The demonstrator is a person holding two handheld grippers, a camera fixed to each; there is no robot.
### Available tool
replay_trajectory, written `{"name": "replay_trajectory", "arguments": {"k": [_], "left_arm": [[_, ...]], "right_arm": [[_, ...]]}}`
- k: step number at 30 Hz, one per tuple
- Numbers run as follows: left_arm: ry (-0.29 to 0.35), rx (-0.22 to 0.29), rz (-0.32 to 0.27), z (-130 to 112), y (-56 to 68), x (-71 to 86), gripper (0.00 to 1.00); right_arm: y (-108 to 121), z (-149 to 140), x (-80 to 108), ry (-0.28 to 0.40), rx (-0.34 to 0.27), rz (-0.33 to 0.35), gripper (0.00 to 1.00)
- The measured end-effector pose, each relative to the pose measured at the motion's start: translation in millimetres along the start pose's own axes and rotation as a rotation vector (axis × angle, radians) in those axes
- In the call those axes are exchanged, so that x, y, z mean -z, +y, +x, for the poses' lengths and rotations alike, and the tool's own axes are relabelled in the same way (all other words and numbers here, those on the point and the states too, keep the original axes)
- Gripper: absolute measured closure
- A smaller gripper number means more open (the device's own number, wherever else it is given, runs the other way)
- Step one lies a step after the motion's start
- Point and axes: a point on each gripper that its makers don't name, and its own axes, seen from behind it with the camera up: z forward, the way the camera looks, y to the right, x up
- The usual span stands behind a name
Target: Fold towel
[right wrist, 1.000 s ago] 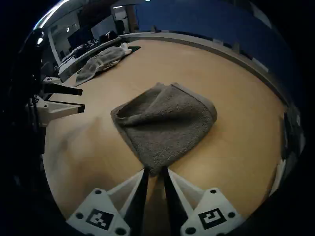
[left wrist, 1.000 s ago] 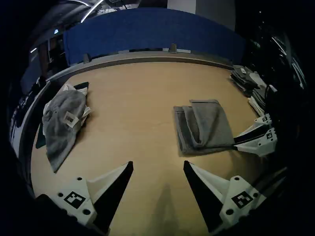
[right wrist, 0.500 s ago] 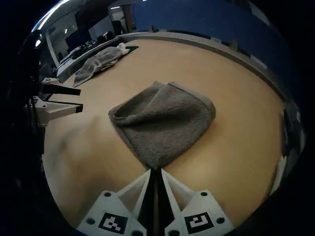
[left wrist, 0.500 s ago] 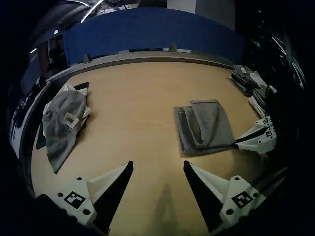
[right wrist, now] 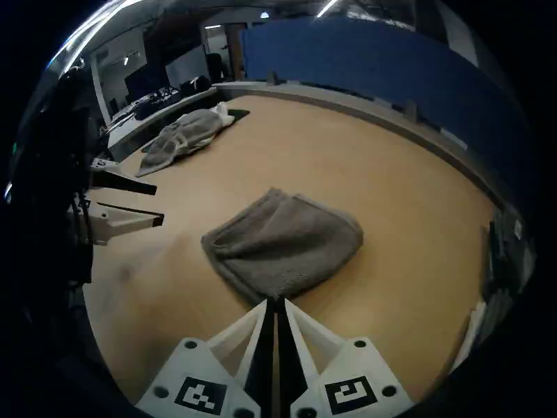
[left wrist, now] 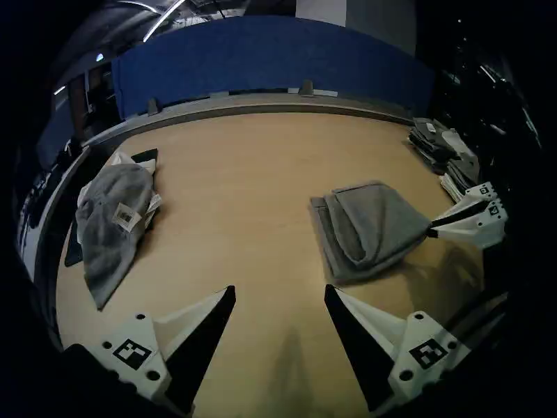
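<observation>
The wooden table [left wrist: 244,174] is broad and smooth. That is the first hazard: nothing on it pins the grey towel [left wrist: 372,226], which lies right of centre, already doubled over, with one corner drawn up to a point. If that corner is carried across, the whole bundle is likely to slide along the wood instead of folding over itself, because only its own weight holds the lower layers down. The layers look loosely stacked and their edges are uneven, so a quick or low sweep could drag the top fold askew and leave a lopsided result. The heap of grey cloths [left wrist: 111,216] at the far left edge and the stack of folded towels [left wrist: 435,139] at the right edge are well apart from the work and pose little risk. The left gripper [left wrist: 278,289] hovers over bare table near the towel with its jaws wide open and holding nothing, so it gives no anchoring. Moving it in late could also snag the near edge. The right gripper [right wrist: 276,303] has its jaws closed on just the tip of the raised corner. So small a bite of thick terry could slip out mid-lift, dropping the fold short.
</observation>
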Motion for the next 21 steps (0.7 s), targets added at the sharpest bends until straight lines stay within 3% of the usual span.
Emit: {"name": "replay_trajectory", "arguments": {"k": [13,21], "left_arm": [[0.038,0.012,0.003,21.2,-1.7,2.6,0.05],[0.056,0.014,0.001,32.0,0.2,4.4,0.05]], "right_arm": [[4.1,81.0,64.6,0.146,0.101,-0.021,0.98],[6.0,102.5,84.8,0.185,0.112,-0.032,0.98]]}}
